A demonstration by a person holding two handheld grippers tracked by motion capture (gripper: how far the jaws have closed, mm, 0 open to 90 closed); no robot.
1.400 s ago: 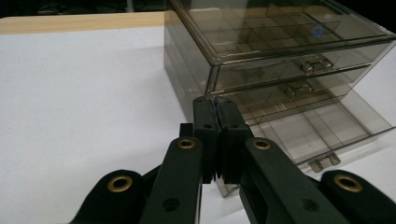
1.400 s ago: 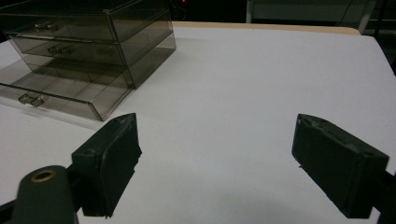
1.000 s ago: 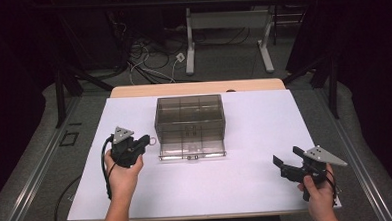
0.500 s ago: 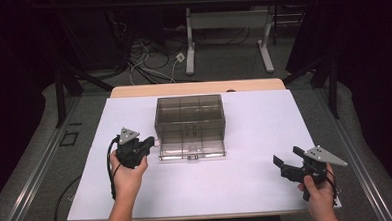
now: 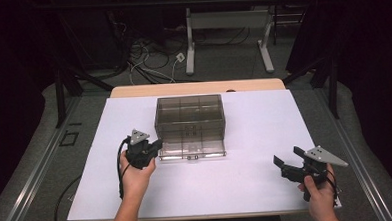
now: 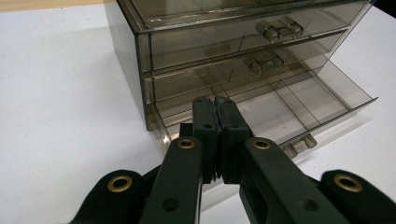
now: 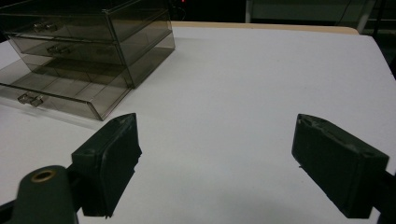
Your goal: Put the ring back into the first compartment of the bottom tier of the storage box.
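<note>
The smoky clear drawer unit point(image 5: 189, 125) stood mid-worktop point(image 5: 247, 183), its bottom drawer point(image 6: 299, 105) pulled partly out; the left gripper point(image 6: 215, 103) hovered at that drawer's near corner, its fingers point(image 6: 204, 122) pressed together on nothing; the right gripper point(image 5: 289, 163), well apart at the worktop's right edge, had its fingers point(image 7: 112, 161) spread wide and empty.
</note>
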